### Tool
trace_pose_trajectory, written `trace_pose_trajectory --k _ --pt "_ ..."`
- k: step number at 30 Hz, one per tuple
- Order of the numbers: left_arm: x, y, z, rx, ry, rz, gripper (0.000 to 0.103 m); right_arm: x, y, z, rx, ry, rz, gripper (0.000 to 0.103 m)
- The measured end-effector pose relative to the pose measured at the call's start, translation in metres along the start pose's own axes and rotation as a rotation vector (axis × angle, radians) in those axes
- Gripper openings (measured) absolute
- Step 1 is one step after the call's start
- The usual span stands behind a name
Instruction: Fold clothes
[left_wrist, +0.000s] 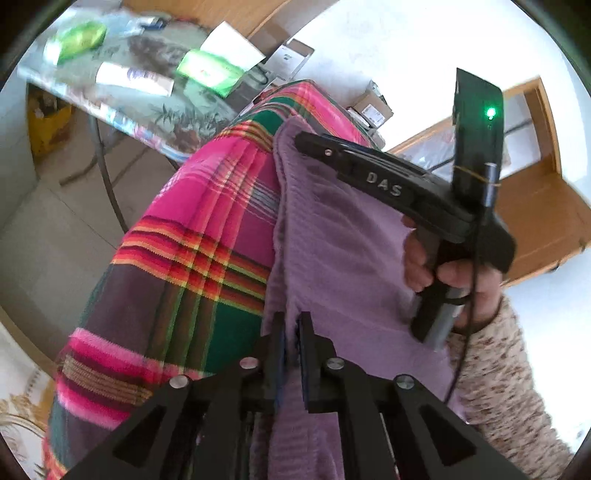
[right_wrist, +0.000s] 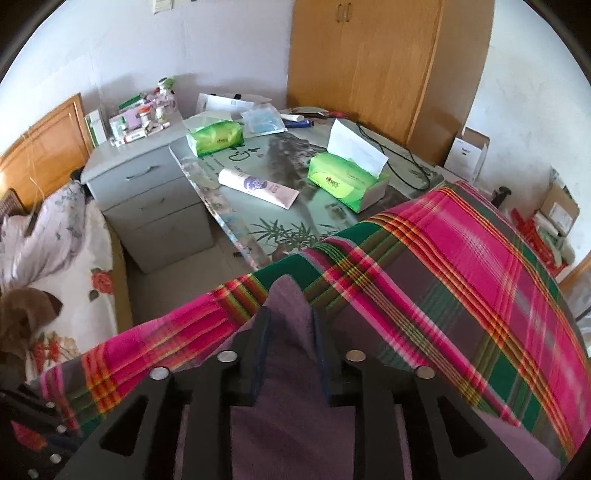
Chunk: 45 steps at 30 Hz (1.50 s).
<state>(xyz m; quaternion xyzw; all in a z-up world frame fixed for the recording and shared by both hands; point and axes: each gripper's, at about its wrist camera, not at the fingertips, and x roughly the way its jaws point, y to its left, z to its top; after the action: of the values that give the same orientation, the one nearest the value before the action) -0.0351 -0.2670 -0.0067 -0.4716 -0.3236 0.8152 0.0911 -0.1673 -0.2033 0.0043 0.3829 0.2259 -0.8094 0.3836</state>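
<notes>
We can read only one marking with confidence: the raised letters "DAS" on the black body of the right gripper (left_wrist: 384, 188), seen from the left wrist camera. The green tissue packs (right_wrist: 347, 181), the white tube (right_wrist: 258, 187) and the cardboard boxes (right_wrist: 467, 153) on the far side all carry print, but it is too small or blurred for us to read.

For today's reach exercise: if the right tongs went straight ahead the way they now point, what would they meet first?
Likely the checked pink-and-green cloth, draped just beyond the purple garment that the right tongs are pinching. Past that lies the table with its tissue boxes, though depth is hard to judge.
</notes>
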Motion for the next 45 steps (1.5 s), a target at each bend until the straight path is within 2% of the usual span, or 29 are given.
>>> trace_pose_trajectory --k 3,6,8,12,15,18,22,29,33,36,38,40,45 --pt "-0.017 -0.008 -0.005 0.011 -0.040 0.042 0.015 -0.024 -0.001 -0.007 -0.014 -0.017 -0.011 0.031" --pt "-0.033 -0.011 -0.012 -0.003 -0.076 0.040 0.022 -0.053 -0.007 -0.017 0.001 -0.039 -0.020 0.032" --pt "-0.045 -0.019 -0.020 0.014 -0.094 0.036 0.023 -0.073 -0.014 -0.027 0.033 -0.046 -0.021 0.033" --pt "-0.053 -0.039 -0.038 0.083 -0.095 0.034 0.030 -0.120 -0.028 -0.056 0.106 -0.067 -0.019 0.034" --pt "-0.053 -0.054 -0.051 0.116 -0.070 0.005 0.034 -0.160 -0.039 -0.087 0.153 -0.088 -0.019 0.034" --pt "-0.044 -0.069 -0.064 0.154 -0.035 -0.003 0.036 -0.210 -0.051 -0.131 0.188 -0.119 -0.039 0.035" --pt "-0.032 -0.091 -0.083 0.200 0.020 -0.035 0.036 -0.272 -0.071 -0.196 0.258 -0.161 -0.117 0.035" --pt "-0.015 -0.124 -0.106 0.238 0.070 -0.067 0.036 -0.351 -0.102 -0.321 0.516 -0.202 -0.284 0.035" --pt "-0.005 -0.143 -0.118 0.280 0.107 -0.087 0.036 -0.365 -0.109 -0.379 0.663 -0.207 -0.297 0.035" --pt "0.004 -0.157 -0.126 0.301 0.125 -0.102 0.036 -0.362 -0.107 -0.416 0.783 -0.229 -0.236 0.037" --pt "0.012 -0.168 -0.131 0.321 0.143 -0.109 0.036 -0.358 -0.103 -0.435 0.840 -0.247 -0.186 0.046" --pt "0.021 -0.177 -0.135 0.343 0.164 -0.114 0.036 -0.353 -0.097 -0.446 0.869 -0.260 -0.145 0.051" --pt "0.037 -0.193 -0.145 0.354 0.204 -0.145 0.037 -0.344 -0.087 -0.455 0.902 -0.296 -0.067 0.052"
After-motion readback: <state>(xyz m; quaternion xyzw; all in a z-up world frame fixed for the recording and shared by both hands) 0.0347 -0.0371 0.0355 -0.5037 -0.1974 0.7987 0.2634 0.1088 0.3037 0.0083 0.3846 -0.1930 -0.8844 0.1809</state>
